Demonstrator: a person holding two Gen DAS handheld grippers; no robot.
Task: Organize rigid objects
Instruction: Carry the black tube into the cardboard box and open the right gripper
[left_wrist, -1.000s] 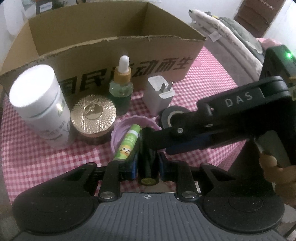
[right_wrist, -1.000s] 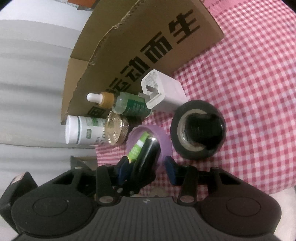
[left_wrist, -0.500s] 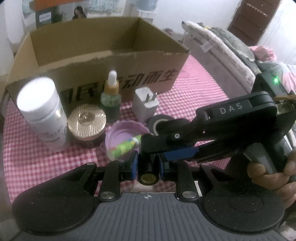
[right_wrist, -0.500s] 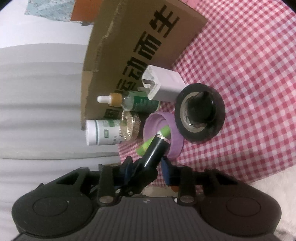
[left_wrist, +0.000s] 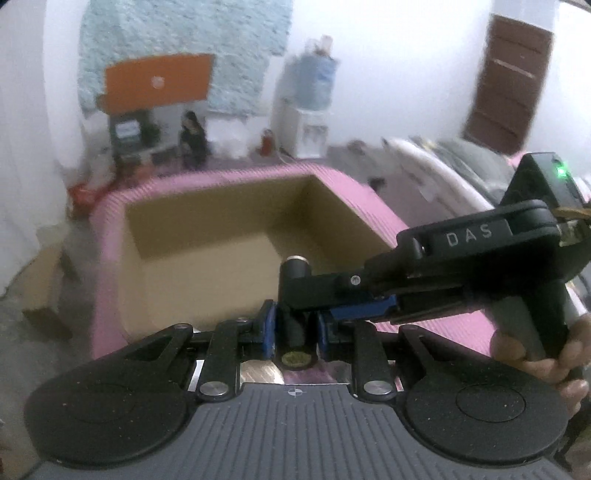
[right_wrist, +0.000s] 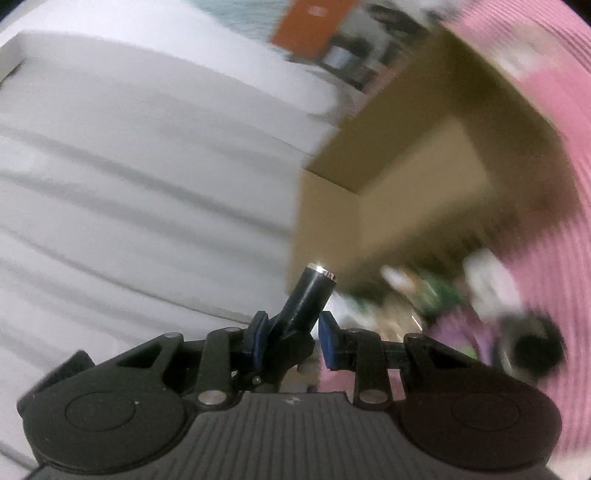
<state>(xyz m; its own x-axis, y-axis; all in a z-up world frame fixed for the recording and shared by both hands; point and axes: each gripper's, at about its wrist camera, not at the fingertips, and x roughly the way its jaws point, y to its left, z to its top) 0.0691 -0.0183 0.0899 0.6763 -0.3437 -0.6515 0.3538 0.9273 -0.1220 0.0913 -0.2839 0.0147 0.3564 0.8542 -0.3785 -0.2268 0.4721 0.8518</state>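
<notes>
A black cylindrical tube (left_wrist: 294, 328) with a metal end is held in my left gripper (left_wrist: 293, 328), whose blue pads are shut on its sides. My right gripper (right_wrist: 291, 332) also has the black tube (right_wrist: 308, 295) between its blue pads, with a gap on the right side. It reaches in from the right in the left wrist view (left_wrist: 369, 295). Both grippers hold the tube raised in front of the open cardboard box (left_wrist: 207, 258), whose bare inside shows.
The pink checked tablecloth (left_wrist: 369, 199) surrounds the box. In the blurred right wrist view a white charger (right_wrist: 487, 284), a green dropper bottle (right_wrist: 428, 291), a purple cup (right_wrist: 461, 328) and a black tape roll (right_wrist: 532, 347) lie below the box. A white wall is at left.
Both grippers have lifted the black tube up from the purple cup to above the box's front edge. The table items have dropped out of the left wrist view.
</notes>
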